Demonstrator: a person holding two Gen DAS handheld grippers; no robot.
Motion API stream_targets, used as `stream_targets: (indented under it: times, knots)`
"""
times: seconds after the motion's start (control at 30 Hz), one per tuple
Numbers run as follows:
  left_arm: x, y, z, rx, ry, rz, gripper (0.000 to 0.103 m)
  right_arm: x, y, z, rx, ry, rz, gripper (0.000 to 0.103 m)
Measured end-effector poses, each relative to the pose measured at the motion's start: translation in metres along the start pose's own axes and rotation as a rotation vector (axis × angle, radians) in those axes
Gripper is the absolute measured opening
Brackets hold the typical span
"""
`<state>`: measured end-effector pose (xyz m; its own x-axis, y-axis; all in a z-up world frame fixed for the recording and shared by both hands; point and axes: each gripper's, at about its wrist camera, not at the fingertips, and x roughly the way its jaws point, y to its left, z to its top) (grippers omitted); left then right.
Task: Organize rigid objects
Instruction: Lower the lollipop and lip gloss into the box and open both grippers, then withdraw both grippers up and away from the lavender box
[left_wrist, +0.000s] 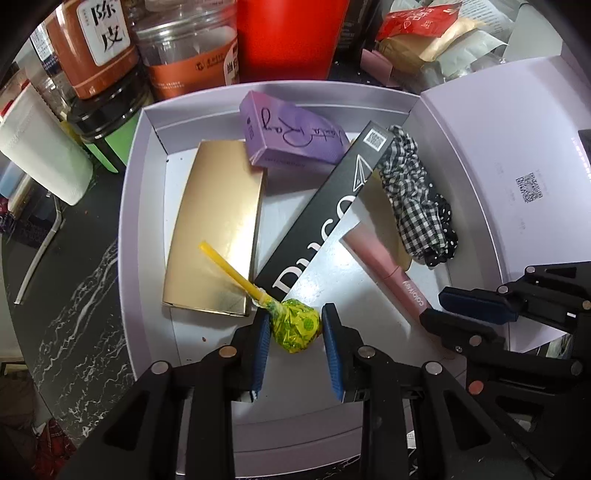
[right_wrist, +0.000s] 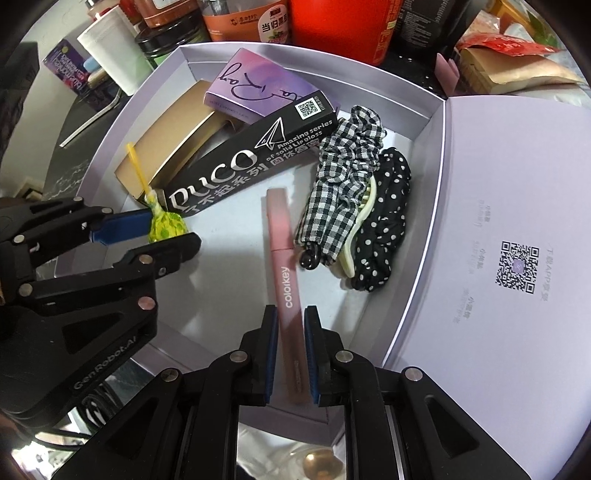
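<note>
Left gripper (left_wrist: 295, 325) is clamped on the lollipop (left_wrist: 295, 326): both blue pads press the green-yellow wrapped head, yellow stick angling up and away over the gold box (left_wrist: 218, 229). The lollipop sits low over the near-left part of the lilac tray (left_wrist: 127, 221); can't tell if it touches the floor.

Right gripper (right_wrist: 290, 332) pinches the pink lip-gloss tube (right_wrist: 284, 258) at its near end, pads tight on both sides. The tube runs straight away from the jaws, "colorkey" print facing up, far end just short of the black box. In the left wrist view the same gripper (left_wrist: 428, 310) shows at the right with the tube's end disappearing between its tips.

Mid tray: long black PUCO box (right_wrist: 251, 162) lies diagonally, its near end just beside the lollipop head, far end resting on the purple box (right_wrist: 251, 88). The gold box lies flat along the left side, next to the black one.

Right of the tube: a black-and-white checked scrunchie (right_wrist: 340, 177), a pale hair claw clip (right_wrist: 364, 214) and a black polka-dot scrunchie (right_wrist: 384, 221), bunched together and touching.

Tray lid (right_wrist: 498, 184) stands open flat to the right, QR code on its inner face.

Beyond the tray: 1 red container (left_wrist: 288, 37), clear jars with orange labels (left_wrist: 184, 55), a white paper roll (left_wrist: 44, 147) at left, and paper packets (left_wrist: 436, 40) at far right, all on a dark marbled counter (left_wrist: 74, 314).
</note>
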<state>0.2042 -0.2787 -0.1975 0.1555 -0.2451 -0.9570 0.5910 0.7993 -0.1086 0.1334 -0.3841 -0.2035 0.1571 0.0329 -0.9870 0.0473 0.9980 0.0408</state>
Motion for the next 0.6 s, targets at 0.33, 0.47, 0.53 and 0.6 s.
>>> stream_targets:
  times: [0.33,0.47,0.53,0.6]
  knots:
    - [-0.01,0.004,-0.007,-0.032,0.0,0.002,0.061,-0.013,0.004,0.001,-0.004,-0.052,-0.026,0.037]
    - [-0.013,0.002,-0.008,-0.033,0.0,0.011,0.062,-0.019,0.006,0.003,0.007,-0.071,-0.029,0.037]
    - [-0.014,0.003,-0.008,-0.041,-0.001,0.006,0.062,-0.02,0.006,0.004,0.013,-0.07,-0.03,0.037]
    - [-0.014,0.002,-0.003,-0.049,-0.004,0.003,0.062,-0.018,0.002,0.0,0.016,-0.069,-0.029,0.038]
